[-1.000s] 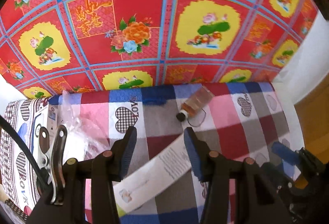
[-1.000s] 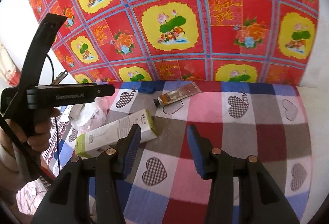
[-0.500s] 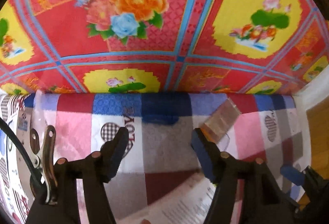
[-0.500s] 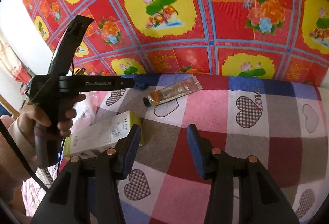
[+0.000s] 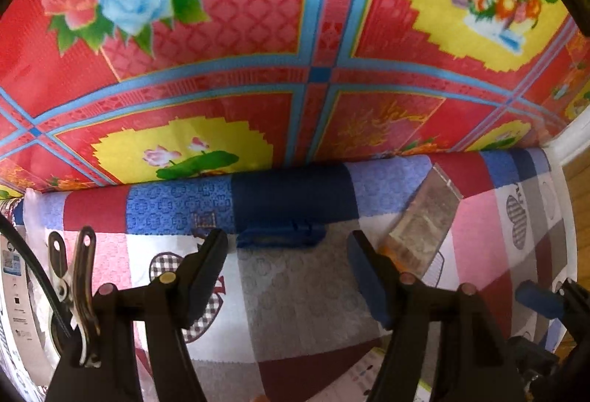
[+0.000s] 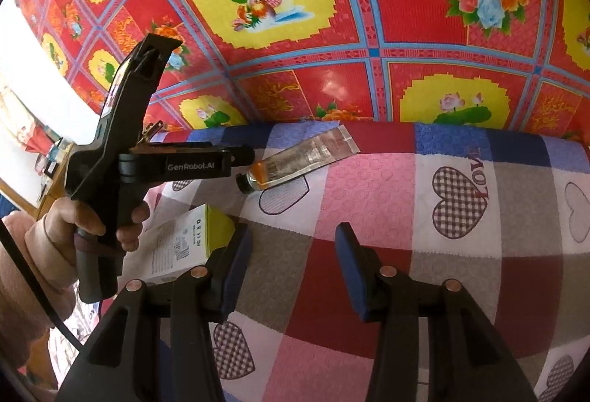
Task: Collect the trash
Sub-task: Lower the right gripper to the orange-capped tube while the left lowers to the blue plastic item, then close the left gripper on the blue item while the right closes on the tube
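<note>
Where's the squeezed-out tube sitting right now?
The tube lies on the checked cloth near its far edge by the red floral wall covering, upper centre in the right wrist view, its cap just ahead of the left gripper.

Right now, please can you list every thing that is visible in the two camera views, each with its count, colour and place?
blue piece: one, dark blue, near the bed's far edge, ahead of the left gripper.
tube: one, clear with orange end and black cap, lying on the bedcover by the wall.
box: one, white and green, lying near the left hand.
bedcover: one, checked with hearts.
wall cloth: one, red with flowers.
left gripper: black, jaws opening, nothing between them.
right gripper: black, open, empty.
left hand: gripping its handle.
</note>
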Available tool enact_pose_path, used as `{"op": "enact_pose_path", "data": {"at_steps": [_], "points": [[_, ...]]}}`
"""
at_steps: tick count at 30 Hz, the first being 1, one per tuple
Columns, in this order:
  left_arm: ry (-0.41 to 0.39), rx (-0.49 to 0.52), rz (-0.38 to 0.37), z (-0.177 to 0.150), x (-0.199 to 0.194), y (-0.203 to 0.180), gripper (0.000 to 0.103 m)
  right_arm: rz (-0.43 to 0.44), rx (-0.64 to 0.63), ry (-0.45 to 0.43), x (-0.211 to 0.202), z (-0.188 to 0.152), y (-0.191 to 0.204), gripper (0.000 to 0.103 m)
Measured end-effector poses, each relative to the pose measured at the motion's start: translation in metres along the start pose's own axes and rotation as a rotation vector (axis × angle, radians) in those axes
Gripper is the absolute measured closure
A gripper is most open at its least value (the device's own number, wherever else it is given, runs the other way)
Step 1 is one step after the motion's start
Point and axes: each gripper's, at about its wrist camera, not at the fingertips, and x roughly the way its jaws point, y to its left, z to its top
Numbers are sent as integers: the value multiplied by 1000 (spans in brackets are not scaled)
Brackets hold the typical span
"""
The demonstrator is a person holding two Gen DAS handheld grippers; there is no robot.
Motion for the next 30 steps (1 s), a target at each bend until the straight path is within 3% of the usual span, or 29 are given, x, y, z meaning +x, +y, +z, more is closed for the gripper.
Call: {"op": "enact_pose_path", "data": {"at_steps": [5,11,13,14,20,30], "points": [[2,35,29,3,6,-6,32,-15,8,4,3,0,3,55],[-10,-3,54,5,8,-5,35,-39,45,7,6,-3,0,55],[-16,1,52,6,7,-5,50,-49,60,7,6,-5,-1,55],[-17,3,50,7,6,-5,51,-54,67,6,6,-5,-1,55],[0,33,26,7,0,-7,51,-73,77,5,6,-4,4,55],[-34,-34,-1,-15,-47,21,51,-83,73,11,17,8,26,55]]}}
